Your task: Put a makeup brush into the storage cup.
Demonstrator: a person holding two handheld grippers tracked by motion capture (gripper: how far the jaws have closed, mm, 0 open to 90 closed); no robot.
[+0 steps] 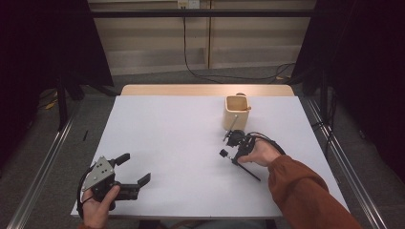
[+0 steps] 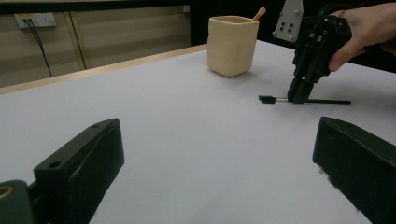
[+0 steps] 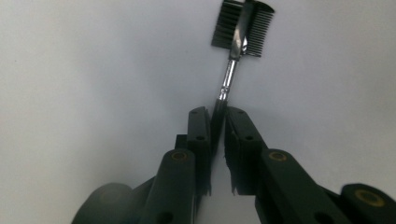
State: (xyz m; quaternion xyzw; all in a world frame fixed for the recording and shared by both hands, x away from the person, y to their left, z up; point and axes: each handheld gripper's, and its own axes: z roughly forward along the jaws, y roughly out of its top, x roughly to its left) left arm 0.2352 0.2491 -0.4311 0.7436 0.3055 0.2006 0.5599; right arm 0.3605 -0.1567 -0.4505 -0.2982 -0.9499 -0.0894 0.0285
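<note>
**Right tongs pinch the little brush comb**

The right tongs [image 3: 218, 135] point down at the white counter [image 1: 167, 143] and are clenched on the thin handle of a small black brush comb [image 3: 243, 28]. The brush comb lies flat on the counter, just in front of the cream cup [image 1: 236, 112], on the person's side of it. Its toothed head sticks out past the tips of the tongs. A wooden stick [image 2: 258, 14] leans inside the cup. The left tongs [image 1: 133, 169] are far from the cup, near the counter's front left corner. They are spread wide with nothing between them. The person's hand [image 1: 98, 205] holds them low over the counter.
</note>
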